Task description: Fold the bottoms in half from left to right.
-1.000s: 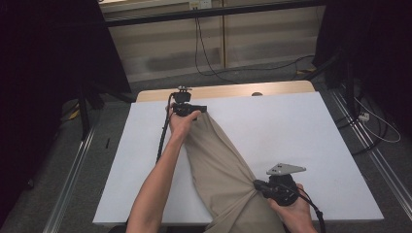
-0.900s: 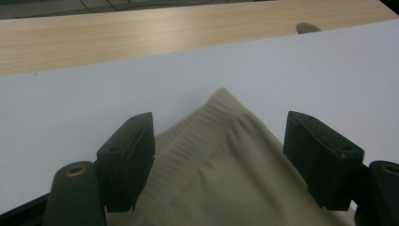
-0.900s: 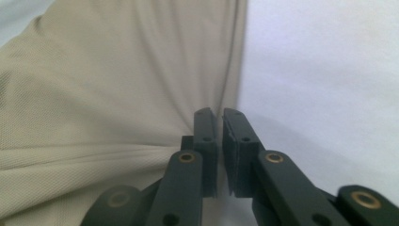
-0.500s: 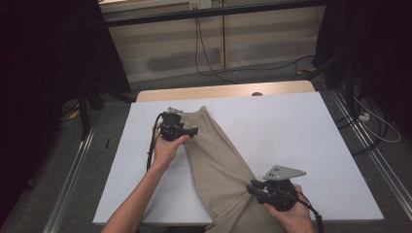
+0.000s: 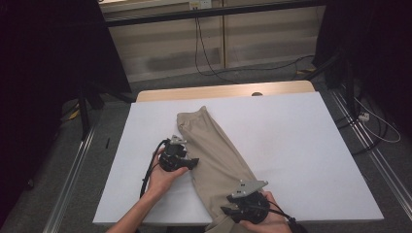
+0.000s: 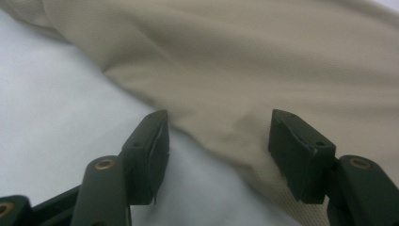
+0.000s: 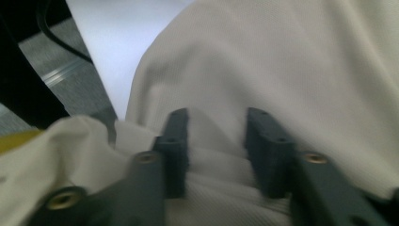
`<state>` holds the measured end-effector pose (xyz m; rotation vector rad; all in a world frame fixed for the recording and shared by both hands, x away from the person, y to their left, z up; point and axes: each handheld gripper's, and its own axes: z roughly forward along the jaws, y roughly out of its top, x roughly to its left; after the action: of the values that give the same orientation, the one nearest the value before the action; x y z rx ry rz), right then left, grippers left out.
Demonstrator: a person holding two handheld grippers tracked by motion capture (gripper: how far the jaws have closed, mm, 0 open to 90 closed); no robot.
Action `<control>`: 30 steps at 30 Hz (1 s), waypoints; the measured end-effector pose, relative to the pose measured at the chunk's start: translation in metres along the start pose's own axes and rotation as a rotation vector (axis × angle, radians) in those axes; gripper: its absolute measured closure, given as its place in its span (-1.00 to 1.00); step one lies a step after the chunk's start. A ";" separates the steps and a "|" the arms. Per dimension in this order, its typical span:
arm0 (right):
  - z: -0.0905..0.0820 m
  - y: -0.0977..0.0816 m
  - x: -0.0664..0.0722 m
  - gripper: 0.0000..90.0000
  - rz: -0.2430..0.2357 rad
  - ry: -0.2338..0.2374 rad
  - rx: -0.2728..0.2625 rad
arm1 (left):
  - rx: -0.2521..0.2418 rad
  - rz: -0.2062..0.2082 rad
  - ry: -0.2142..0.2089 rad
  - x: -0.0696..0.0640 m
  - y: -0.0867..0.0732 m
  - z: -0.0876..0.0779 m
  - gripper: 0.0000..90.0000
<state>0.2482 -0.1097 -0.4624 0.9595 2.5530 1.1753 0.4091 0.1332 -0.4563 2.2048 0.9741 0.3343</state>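
A pair of khaki trousers [image 5: 218,150] lies folded lengthwise and slanted across the white table [image 5: 301,145], its near end hanging over the front edge. My left gripper [image 5: 193,162] sits at the cloth's left edge, about halfway along. Its jaws have just been closing but stand apart; in the left gripper view [image 6: 219,141] the trousers' edge [image 6: 244,84] lies between them, untouched by the pads. My right gripper [image 5: 228,211] is over the near end. Its jaws [image 7: 216,141] have just been opening, with a low ridge of cloth [image 7: 282,70] between the parted pads.
A wooden strip [image 5: 228,91] borders the table's far edge. Black cables [image 5: 209,53] run over the grey floor beyond it, and metal rails [image 5: 73,184] lie along both sides. The right half of the table is bare white surface.
My left hand has come back from the trousers' far end to the middle of their left edge, and the far end now lies flat. My right gripper has shifted left and nearer.
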 end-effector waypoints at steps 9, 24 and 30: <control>-0.024 -0.018 -0.003 1.00 0.021 0.008 0.010 | -0.017 0.006 0.023 -0.003 -0.003 0.001 -0.14; -0.077 -0.054 -0.012 1.00 0.054 -0.049 -0.018 | -0.016 -0.002 0.020 -0.004 -0.002 0.002 -0.19; -0.088 -0.070 -0.009 1.00 0.021 -0.102 0.063 | -0.015 -0.002 0.026 -0.004 -0.002 0.002 -0.18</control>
<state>0.1857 -0.2033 -0.4554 1.0344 2.5187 1.0289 0.4060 0.1301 -0.4589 2.1908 0.9842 0.3686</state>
